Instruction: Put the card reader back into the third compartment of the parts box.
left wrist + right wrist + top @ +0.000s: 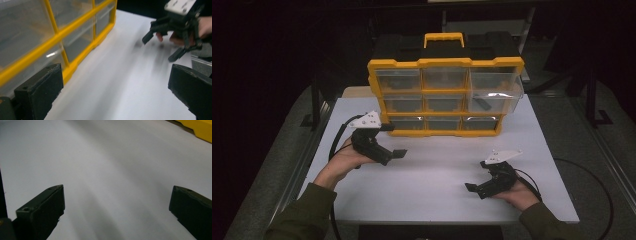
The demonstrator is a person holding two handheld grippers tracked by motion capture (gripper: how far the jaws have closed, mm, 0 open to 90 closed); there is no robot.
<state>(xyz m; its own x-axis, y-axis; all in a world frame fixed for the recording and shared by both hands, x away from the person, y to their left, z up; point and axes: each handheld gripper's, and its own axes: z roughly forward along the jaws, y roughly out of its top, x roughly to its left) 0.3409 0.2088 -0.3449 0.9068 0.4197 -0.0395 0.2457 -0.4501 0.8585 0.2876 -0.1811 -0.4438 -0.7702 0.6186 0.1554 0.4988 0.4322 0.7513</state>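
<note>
Claws both wide open, empty: left claw [399, 153], right claw [471, 188]. Protruding clear plastic drawer [494, 92] of yellow organiser [445, 63] approached squarely, pushed evenly.

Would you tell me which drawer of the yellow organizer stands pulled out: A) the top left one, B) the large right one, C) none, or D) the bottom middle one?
B: the large right drawer juts forward from the yellow organizer, with a dark item lying inside it.

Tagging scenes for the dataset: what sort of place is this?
Likely a lab or workshop data-collection bench: a white table in a dark room, a yellow parts organiser with clear drawers, and a person holding a cabled left claw and right claw.
</note>
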